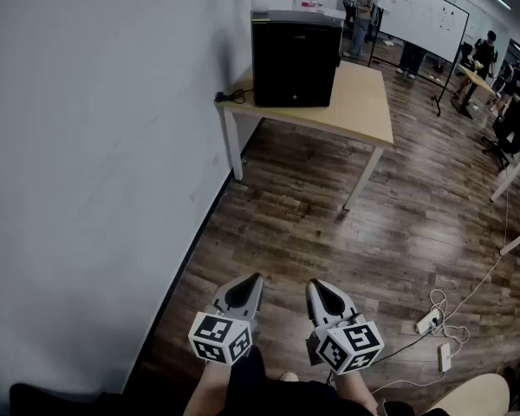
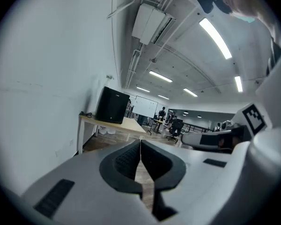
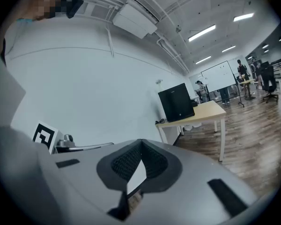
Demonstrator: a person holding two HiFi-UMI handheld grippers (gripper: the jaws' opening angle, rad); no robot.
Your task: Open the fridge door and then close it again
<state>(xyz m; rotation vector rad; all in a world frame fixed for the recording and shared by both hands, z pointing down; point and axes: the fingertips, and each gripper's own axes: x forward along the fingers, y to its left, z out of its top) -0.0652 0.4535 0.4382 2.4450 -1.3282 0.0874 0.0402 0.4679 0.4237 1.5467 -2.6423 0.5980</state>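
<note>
A small black fridge [image 1: 295, 57] stands with its door shut on a light wooden table [image 1: 364, 111] against the white wall, far ahead of me. The fridge [image 2: 112, 105] also shows small in the left gripper view, and the fridge [image 3: 176, 102] in the right gripper view. My left gripper [image 1: 256, 277] and right gripper [image 1: 315, 284] are held side by side low in the head view, several steps short of the table. Both are shut with nothing between their jaws. The left gripper [image 2: 140, 140] and right gripper [image 3: 140, 141] tips touch in their own views.
A white wall [image 1: 95, 146] runs along the left. Dark wooden floor [image 1: 329, 232] lies between me and the table. A power strip and cables [image 1: 433, 328] lie on the floor at right. A whiteboard [image 1: 425, 16], more tables and several people are at the back right.
</note>
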